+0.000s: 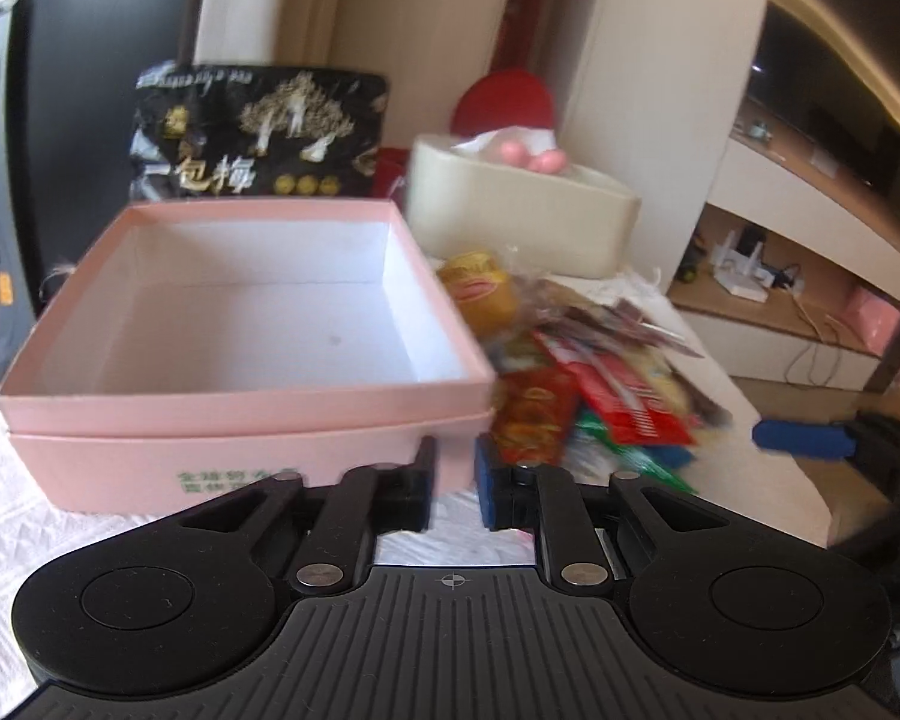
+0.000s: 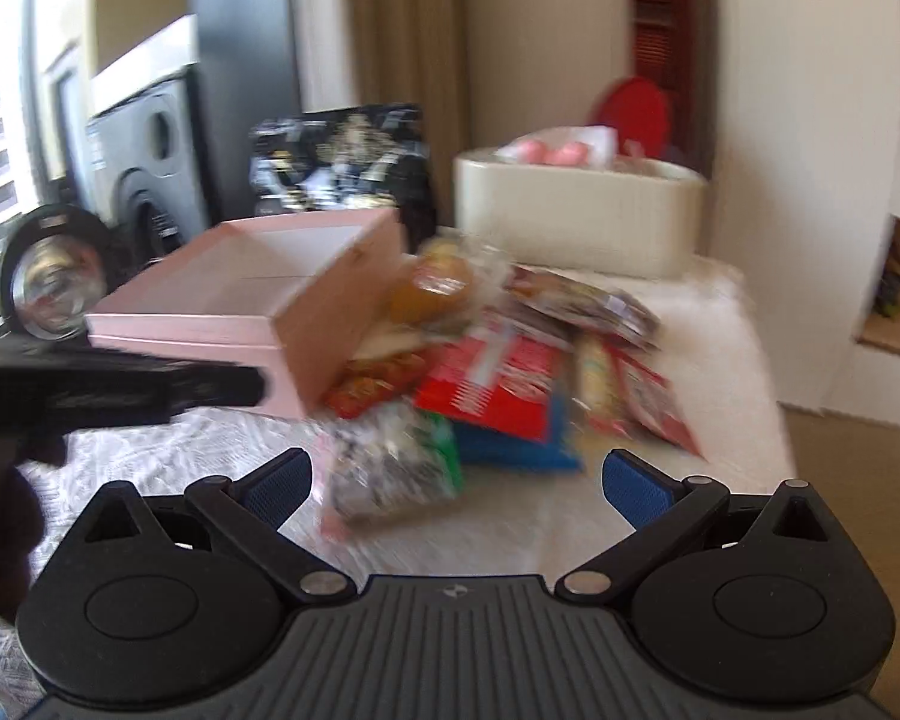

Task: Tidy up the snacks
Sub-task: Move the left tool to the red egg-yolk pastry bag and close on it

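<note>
An open, empty pink box (image 1: 252, 312) sits on a white cloth; it also shows in the right wrist view (image 2: 258, 312). A pile of snack packets (image 1: 594, 396) lies to its right, with a red packet (image 2: 492, 390), a yellow packet (image 2: 432, 288) and a green-edged packet (image 2: 390, 468). My left gripper (image 1: 453, 486) is nearly shut, its fingers a narrow gap apart at the box's near right corner, holding nothing. My right gripper (image 2: 456, 480) is open and empty, just before the green-edged packet.
A black snack bag (image 1: 258, 138) stands behind the box. A cream tissue box (image 1: 522, 210) sits at the back right. The table's right edge (image 2: 774, 420) drops to the floor. A speaker (image 2: 150, 168) stands at the back left.
</note>
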Tool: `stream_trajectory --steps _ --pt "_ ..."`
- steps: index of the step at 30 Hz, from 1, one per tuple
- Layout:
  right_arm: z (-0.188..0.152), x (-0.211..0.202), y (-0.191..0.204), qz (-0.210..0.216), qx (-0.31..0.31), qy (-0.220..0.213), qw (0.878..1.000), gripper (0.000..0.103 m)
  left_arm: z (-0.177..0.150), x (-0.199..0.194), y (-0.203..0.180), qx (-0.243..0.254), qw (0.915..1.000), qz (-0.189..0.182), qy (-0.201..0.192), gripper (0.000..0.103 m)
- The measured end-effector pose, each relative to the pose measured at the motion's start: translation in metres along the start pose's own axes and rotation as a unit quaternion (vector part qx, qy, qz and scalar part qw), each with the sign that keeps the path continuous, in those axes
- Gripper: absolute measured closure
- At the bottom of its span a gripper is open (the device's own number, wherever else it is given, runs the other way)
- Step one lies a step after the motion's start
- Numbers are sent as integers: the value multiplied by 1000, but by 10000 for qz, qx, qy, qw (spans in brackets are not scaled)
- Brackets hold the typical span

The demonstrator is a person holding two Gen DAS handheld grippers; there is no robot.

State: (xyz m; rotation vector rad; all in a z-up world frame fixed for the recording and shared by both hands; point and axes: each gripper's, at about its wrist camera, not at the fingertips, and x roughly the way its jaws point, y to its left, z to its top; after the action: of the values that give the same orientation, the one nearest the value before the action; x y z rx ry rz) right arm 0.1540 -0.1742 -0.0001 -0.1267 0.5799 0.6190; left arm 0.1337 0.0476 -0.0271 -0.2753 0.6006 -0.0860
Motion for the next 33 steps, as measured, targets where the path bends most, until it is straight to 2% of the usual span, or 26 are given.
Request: stream_trajectory --steps 2,5,8,11,14,16,17,18,20,23,26,28,30,33 --pt "9 10 12 91 -644 -111 9978 0 0 5 15 -131 9997 143 160 86" --pt "22 31 24 274 -1328 -174 9906 0 4 4 34 -230 9985 476 118 86" --pt "38 61 24 682 -1432 28 9873 0 8 1 52 -421 9970 630 127 86" --pt "49 93 24 966 -1397 450 9844 0 11 -3 64 -440 9966 690 87 86" --pt "51 119 24 889 -1490 845 9812 1 12 -10 75 -509 9970 587 -27 86" --pt "49 125 24 750 -1513 966 9809 8 11 -16 82 -632 9977 231 -15 86" --pt "49 122 26 705 -1522 942 9813 16 9 -18 83 -691 9976 92 15 86" --pt "49 117 26 705 -1515 957 9813 19 8 -20 84 -750 9972 27 53 86" --pt "47 104 29 793 -1485 945 9812 25 5 -24 83 -782 9968 90 142 86" --pt "40 85 36 1266 -1350 1102 9765 25 5 -22 82 -896 9944 345 450 86" --pt "25 60 54 1869 -1453 1192 9642 24 3 -25 80 -808 9958 -134 401 86" --pt "14 42 65 2036 -1729 1081 9576 24 2 -30 74 -661 9964 -366 378 86" --pt "3 23 72 1829 -2014 832 9587 13 1 -36 63 -373 9978 -418 343 86" --pt "-10 4 67 1304 -2193 615 9649 11 -3 -45 45 133 9984 -427 343 86"
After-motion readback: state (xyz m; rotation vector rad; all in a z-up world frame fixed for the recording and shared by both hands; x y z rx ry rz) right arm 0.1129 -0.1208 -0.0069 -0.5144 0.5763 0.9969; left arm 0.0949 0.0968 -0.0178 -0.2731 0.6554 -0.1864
